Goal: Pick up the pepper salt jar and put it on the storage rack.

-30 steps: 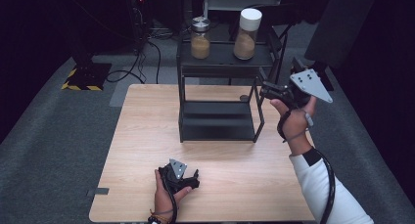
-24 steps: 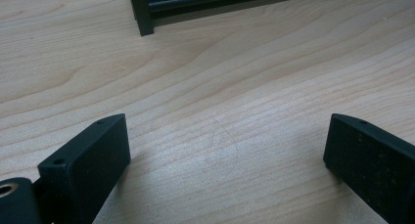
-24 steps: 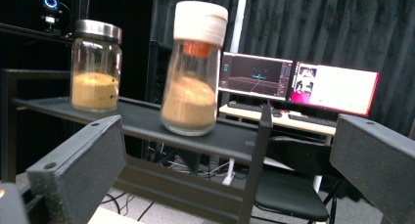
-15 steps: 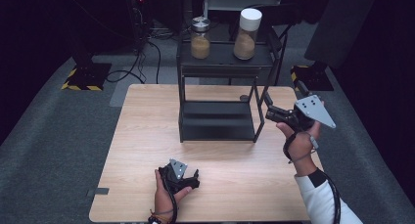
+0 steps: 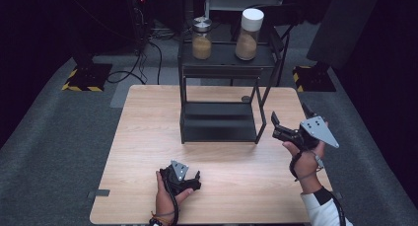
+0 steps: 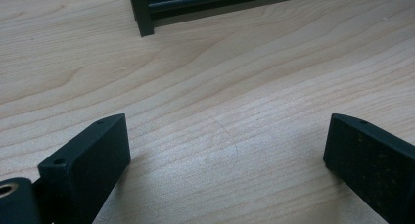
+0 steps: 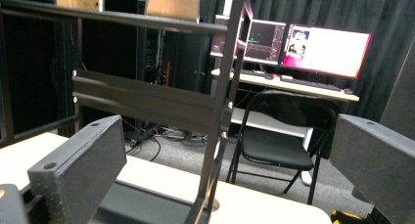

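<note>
Table (image 5: 148,137): pale wood, with grey carpet around it.
Shelf rack (image 5: 219,122): black metal, standing at the table's far middle.
Jars (image 5: 201,37): two, on the rack's top shelf, side by side.
Right gripper (image 5: 276,130): held up just beside the rack's right front post, jaws spread, holding nothing.
Left gripper (image 5: 190,179): resting low at the table's near edge, jaws wide apart over bare wood.

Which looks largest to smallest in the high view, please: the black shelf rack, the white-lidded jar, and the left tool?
1. black shelf rack, by far the largest.
2. and 3. white-lidded jar and left tool look about alike; the jar stands farther from the camera, so ranking them is unsure.
</note>
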`<action>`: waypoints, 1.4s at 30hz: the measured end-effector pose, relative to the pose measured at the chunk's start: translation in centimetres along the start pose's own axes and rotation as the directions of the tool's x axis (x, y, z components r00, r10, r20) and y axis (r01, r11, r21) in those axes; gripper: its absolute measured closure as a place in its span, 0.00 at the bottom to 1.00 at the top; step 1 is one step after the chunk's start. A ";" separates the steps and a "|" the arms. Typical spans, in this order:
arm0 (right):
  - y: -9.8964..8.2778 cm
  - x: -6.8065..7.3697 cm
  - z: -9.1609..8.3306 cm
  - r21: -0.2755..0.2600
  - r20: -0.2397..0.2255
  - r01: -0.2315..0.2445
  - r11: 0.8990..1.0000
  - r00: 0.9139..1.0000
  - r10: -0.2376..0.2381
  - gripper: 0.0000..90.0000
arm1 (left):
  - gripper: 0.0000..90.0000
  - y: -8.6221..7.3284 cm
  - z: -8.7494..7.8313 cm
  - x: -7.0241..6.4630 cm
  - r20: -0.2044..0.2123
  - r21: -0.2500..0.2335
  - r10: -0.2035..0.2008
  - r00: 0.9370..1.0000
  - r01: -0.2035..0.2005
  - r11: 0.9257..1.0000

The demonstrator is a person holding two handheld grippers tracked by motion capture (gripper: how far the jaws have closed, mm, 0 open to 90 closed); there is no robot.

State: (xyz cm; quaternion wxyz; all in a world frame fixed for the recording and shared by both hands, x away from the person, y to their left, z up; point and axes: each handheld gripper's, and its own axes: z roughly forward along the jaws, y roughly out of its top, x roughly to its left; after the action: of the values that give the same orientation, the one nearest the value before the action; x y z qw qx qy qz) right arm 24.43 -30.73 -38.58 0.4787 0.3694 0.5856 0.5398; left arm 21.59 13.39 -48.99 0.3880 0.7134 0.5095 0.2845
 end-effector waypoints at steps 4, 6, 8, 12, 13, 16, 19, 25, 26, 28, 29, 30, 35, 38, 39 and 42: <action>-0.9 -0.2 -0.6 0.012 0.001 0.003 1.000 1.000 -0.003 0.00 | 0.03 0.0 0.0 0.0 0.001 0.001 -0.002 1.000 0.002 1.000; -1.2 -0.2 -0.8 0.025 0.001 0.009 1.000 1.000 -0.009 0.00 | 0.03 0.0 0.0 0.0 0.002 0.002 -0.002 1.000 0.002 1.000; -1.7 -0.1 -1.2 0.032 0.000 0.007 0.999 1.000 -0.007 0.00 | 0.03 0.0 0.0 0.0 0.002 0.001 -0.002 1.000 0.002 1.000; -2.6 0.0 -1.8 0.049 -0.001 0.005 0.999 1.000 -0.005 0.00 | 0.03 0.1 0.0 0.0 0.002 0.002 -0.003 1.000 0.003 1.000; -2.8 0.0 -2.0 0.056 0.000 0.006 0.998 1.000 -0.006 0.00 | 0.03 0.1 0.0 0.0 0.002 0.002 -0.003 1.000 0.003 1.000; -3.4 0.1 -2.4 0.067 0.003 0.000 0.998 1.000 -0.001 0.00 | 0.03 0.1 0.0 0.0 0.001 0.002 -0.002 1.000 0.002 1.000; -3.8 0.1 -2.8 0.079 0.004 -0.004 0.997 1.000 0.004 0.00 | 0.03 0.1 0.1 0.0 0.002 0.002 -0.002 1.000 0.002 1.000; -5.0 0.4 -3.8 0.091 0.007 0.007 0.996 1.000 -0.008 0.00 | 0.03 0.1 0.1 0.0 0.002 0.002 -0.003 1.000 0.003 1.000; -5.3 0.4 -3.9 0.092 0.007 0.004 0.996 1.000 -0.005 0.00 | 0.03 0.1 0.1 0.0 0.002 0.003 -0.003 1.000 0.003 1.000; -5.7 0.5 -4.1 0.098 0.010 0.010 0.995 1.000 -0.011 0.00 | 0.03 0.1 0.1 0.0 0.003 0.002 -0.004 1.000 0.004 1.000; -5.9 0.6 -4.2 0.099 0.012 0.013 0.995 1.000 -0.014 0.00 | 0.03 0.1 0.1 0.0 0.002 0.002 -0.004 1.000 0.004 1.000; -6.1 0.7 -4.3 0.097 0.013 0.018 0.995 1.000 -0.019 0.00 | 0.03 0.1 0.1 0.0 0.002 0.002 -0.003 1.000 0.003 1.000; -6.8 0.8 -4.6 0.101 0.011 0.032 0.994 0.999 -0.033 0.00 | 0.03 0.1 0.1 0.0 0.002 0.002 -0.003 1.000 0.003 1.000; -7.2 0.9 -4.8 0.111 0.008 0.035 0.993 0.999 -0.036 0.00 | 0.03 0.1 0.1 0.0 0.002 0.002 -0.003 1.000 0.003 1.000; -7.3 1.0 -4.9 0.116 0.002 0.041 0.992 0.999 -0.042 0.00 | 0.03 0.1 0.1 0.0 0.002 0.002 -0.004 1.000 0.004 1.000; -7.8 1.4 -5.3 0.120 0.006 0.065 0.991 0.998 -0.066 0.00 | 0.03 0.1 0.1 0.0 0.002 0.002 -0.004 1.000 0.004 1.000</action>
State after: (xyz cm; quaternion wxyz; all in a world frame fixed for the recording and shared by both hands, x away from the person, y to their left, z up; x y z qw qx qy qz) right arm 19.65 -32.04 -46.74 0.4759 0.3807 0.6264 0.4861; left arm 21.69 13.34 -48.95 0.3883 0.7132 0.5108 0.2822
